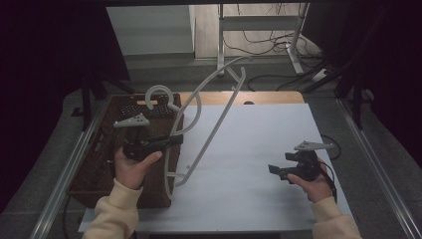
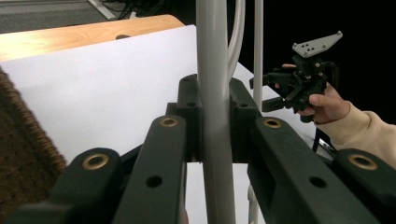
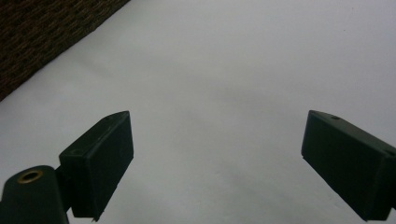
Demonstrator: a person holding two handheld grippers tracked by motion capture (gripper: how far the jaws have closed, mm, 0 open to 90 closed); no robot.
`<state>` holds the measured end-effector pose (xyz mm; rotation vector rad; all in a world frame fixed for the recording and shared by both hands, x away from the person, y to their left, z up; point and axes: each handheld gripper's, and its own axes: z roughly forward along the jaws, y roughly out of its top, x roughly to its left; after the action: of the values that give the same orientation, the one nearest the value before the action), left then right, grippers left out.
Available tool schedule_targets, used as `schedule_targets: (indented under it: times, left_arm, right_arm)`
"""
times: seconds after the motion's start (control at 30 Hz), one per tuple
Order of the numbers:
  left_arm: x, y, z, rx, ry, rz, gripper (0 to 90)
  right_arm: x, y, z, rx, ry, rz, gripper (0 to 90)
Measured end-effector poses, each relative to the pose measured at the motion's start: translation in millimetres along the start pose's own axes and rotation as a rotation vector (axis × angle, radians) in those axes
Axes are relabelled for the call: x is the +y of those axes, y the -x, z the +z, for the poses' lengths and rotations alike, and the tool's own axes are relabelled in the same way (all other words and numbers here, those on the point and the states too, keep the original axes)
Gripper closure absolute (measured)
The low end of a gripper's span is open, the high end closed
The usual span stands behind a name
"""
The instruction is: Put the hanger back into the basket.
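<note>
A: Report the state of the left gripper.

B: Its jaws are closed on one rod of a grey clothes hanger. In the left gripper view the rod runs upright between the two black pads, and both pads press against it.

A: Where does the hanger sit?

B: In the high view it is lifted and tilted. Its hook curls over the far part of a dark woven basket at the left edge of the table. The long straight bar slants from upper right, beyond the far table edge, down to lower left, and its low end is close above the white table surface, just beside the basket's right rim. Whether that end touches the surface cannot be told.

A: And the right gripper?

B: Its jaws stand wide apart with nothing between them. The right gripper view looks down past both pads onto bare white surface, with a corner of the basket at upper left. In the high view this gripper is held over the near right part of the table, well apart from the hanger, jaws pointing left.

A: Anything else on the table?

B: A strip of bare wood shows at the far edge, behind the white surface.
</note>
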<state>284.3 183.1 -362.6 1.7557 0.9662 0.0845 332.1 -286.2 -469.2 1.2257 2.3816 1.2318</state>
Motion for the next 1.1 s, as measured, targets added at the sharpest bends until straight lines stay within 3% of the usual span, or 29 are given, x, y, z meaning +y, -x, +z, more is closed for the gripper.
schedule_targets:
  times: [0.27,0.4,0.7,1.1]
  left_arm:
    - [4.9,-8.2,-12.3,-0.013,0.003,-0.007,79.0]
    - [12.6,-13.6,-23.5,0.022,-0.001,0.0,79.0]
    - [31.6,-31.3,-49.6,0.054,0.041,-0.009,79.0]
    - [43.5,-54.7,-64.8,0.122,0.034,0.012,79.0]
  right_arm:
    - [-0.1,0.0,-1.4,-0.006,0.003,0.009,9.1]
    - [-0.2,0.5,-1.1,-0.007,0.002,0.013,9.1]
    - [-0.9,-0.3,0.2,-0.002,-0.009,0.015,9.1]
    - [-1.5,0.5,0.8,-0.007,-0.012,0.023,9.2]
